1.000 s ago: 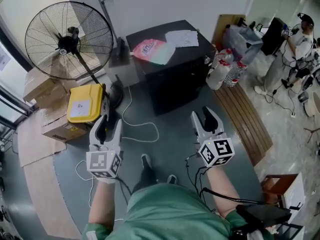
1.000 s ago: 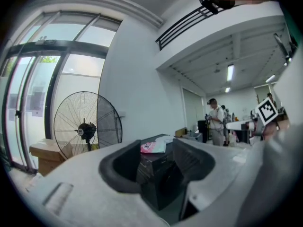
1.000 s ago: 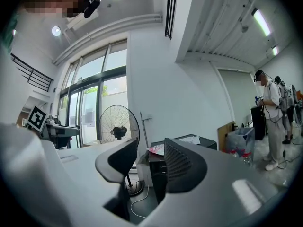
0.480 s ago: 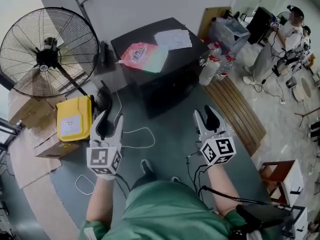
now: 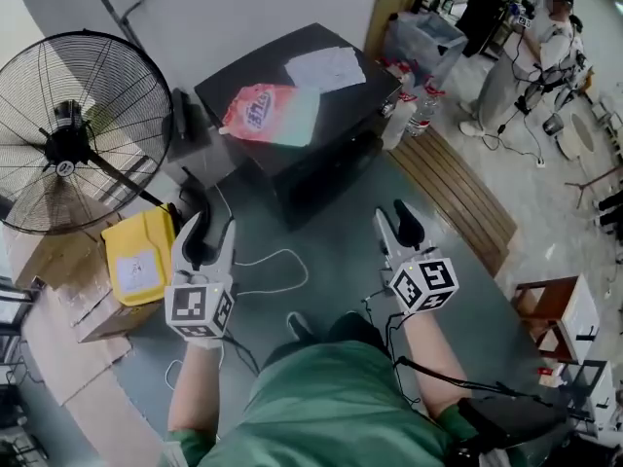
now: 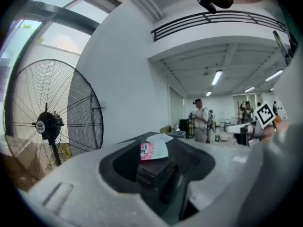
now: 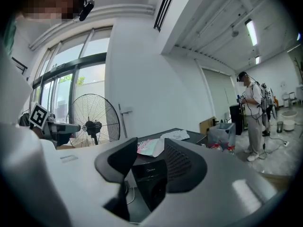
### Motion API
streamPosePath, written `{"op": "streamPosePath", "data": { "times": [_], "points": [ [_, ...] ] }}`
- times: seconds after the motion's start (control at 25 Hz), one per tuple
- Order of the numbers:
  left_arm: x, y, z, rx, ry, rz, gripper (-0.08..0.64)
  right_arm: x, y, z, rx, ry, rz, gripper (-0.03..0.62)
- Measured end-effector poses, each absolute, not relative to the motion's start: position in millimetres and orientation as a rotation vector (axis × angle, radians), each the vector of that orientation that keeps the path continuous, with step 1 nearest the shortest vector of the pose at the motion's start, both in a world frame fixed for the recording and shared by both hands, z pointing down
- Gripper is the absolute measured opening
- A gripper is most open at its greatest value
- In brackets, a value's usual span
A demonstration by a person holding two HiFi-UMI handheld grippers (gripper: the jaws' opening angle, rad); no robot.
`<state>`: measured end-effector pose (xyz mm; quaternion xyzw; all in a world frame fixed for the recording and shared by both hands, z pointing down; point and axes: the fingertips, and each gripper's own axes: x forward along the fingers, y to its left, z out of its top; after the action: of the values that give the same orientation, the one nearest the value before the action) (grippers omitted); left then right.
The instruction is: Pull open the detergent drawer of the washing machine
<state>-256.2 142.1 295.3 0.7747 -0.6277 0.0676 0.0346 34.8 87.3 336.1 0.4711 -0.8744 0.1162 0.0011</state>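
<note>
The black washing machine (image 5: pixel 326 171) stands on the floor at 12 o'clock from both tools, well apart from them, with a pink detergent pouch (image 5: pixel 271 114) and a sheet of paper (image 5: pixel 325 67) lying on its flat top; on its dark front the detergent drawer cannot be picked out. The left hand-held gripper (image 5: pixel 206 232) has its jaws spread with nothing between them but air, and the right hand-held gripper (image 5: pixel 396 222) likewise stands parted and empty, both pointing toward the machine. The head view gives mostly the top of the machine and a steep, shadowed front, whereas the right gripper view looks level at that front and shows a round door (image 7: pixel 158 190) below a panel with a small pale mark, and the left gripper view catches the machine cornerwise with the pouch on top. Around the machine, a large pedestal fan (image 5: pixel 66 139) stands at 10 o'clock, a yellow box (image 5: pixel 139 256) lies just beside the left tool at 9 o'clock, a white cable (image 5: pixel 282 252) loops over the floor between the tools, and wooden slats (image 5: pixel 458 197) run along at 2 o'clock with bottles (image 5: pixel 414 115) at their far end; a person (image 5: pixel 526 42) stands farther off at 1 o'clock, and the grey floor straight ahead lies open up to the machine
</note>
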Motion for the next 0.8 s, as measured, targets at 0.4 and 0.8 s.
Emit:
{"op": "streamPosePath", "data": {
  "times": [0.4,0.8],
  "points": [
    [-258,86,316,2.35,-1.914,0.276,0.215,15,26,393,1.292,-2.763,0.541,0.161],
    [-243,10,326,2.254,-1.975,0.405,0.215,-15,-54,464,0.672,-2.934,1.039,0.161]
  ]
}}
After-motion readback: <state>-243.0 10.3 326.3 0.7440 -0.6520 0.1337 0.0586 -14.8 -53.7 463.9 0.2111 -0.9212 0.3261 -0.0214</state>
